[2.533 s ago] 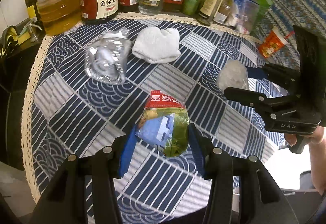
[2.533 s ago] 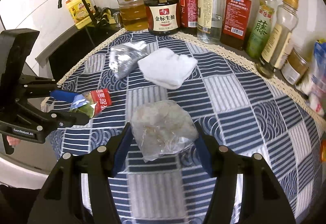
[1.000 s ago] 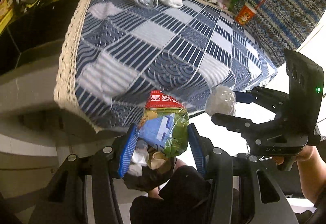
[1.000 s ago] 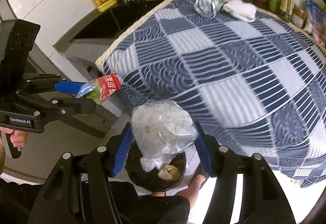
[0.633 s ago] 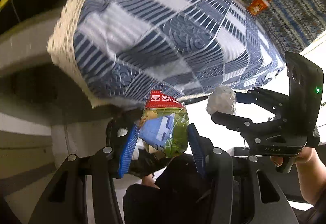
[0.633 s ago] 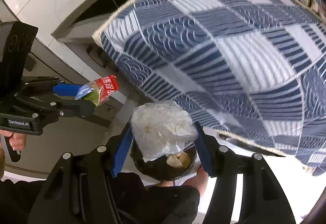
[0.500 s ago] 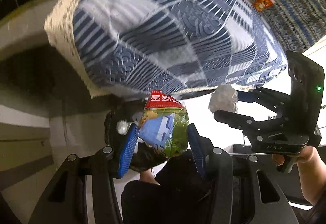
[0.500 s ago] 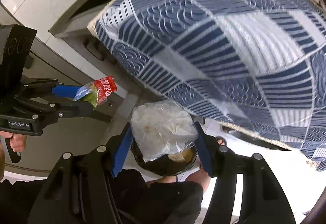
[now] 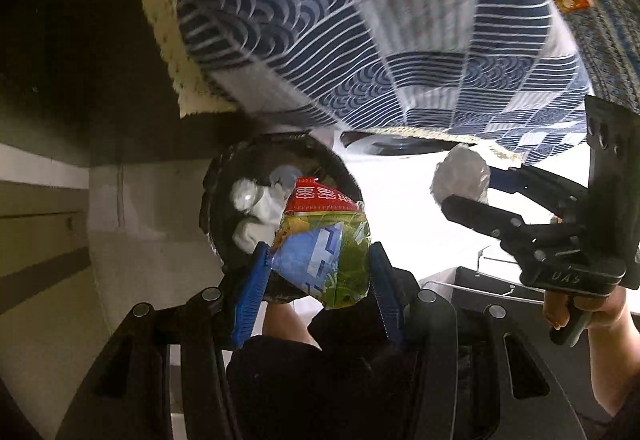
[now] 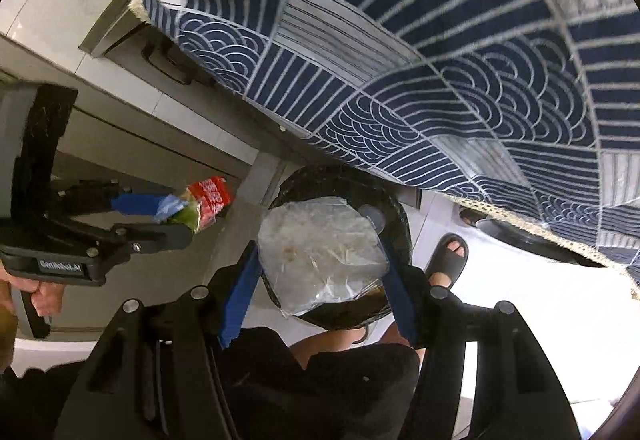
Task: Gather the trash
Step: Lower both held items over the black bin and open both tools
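Both tools have come down from the counter [image 9: 400,39] to the black bin [image 9: 224,199] mid-frame, the left tool [image 9: 318,272] squeezing a snack wrapper [image 9: 324,252], the right tool [image 10: 320,272] squeezing a clear bag [image 10: 320,244], ready to drop.

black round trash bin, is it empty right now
No, the black round trash bin already holds crumpled white paper in the left wrist view.

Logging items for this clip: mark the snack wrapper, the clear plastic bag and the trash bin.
snack wrapper [image 9: 320,260], left wrist view, blue middle panel
clear plastic bag [image 10: 320,248], right wrist view, centre
trash bin [image 10: 400,228], right wrist view, right rim
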`<state>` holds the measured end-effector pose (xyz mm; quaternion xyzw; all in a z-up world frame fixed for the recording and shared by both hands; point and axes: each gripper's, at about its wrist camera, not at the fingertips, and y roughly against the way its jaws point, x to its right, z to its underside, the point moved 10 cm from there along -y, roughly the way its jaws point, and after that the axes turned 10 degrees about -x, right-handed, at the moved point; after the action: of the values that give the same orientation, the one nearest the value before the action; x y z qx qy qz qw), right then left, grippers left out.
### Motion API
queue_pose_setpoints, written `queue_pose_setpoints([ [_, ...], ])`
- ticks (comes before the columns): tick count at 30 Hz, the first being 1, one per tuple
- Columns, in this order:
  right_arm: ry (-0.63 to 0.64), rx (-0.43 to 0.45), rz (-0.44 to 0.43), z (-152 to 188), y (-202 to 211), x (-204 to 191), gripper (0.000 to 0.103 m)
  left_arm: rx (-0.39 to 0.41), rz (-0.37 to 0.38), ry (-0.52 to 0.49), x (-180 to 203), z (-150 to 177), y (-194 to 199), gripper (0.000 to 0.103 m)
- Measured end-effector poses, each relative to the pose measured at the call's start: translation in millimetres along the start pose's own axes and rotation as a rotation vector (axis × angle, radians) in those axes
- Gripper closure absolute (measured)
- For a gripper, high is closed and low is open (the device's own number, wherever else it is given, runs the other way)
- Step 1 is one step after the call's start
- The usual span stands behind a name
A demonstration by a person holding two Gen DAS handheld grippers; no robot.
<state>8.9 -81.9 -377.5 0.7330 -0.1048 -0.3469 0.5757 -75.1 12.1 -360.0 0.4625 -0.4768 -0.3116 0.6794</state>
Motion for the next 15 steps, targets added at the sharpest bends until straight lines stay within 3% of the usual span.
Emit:
queue_pose_setpoints([
  [15,-0.051,-0.052,-0.064,-8,-31,3,0.043,-0.056,0.014,0.064,-16,-7,-28,0.054],
])
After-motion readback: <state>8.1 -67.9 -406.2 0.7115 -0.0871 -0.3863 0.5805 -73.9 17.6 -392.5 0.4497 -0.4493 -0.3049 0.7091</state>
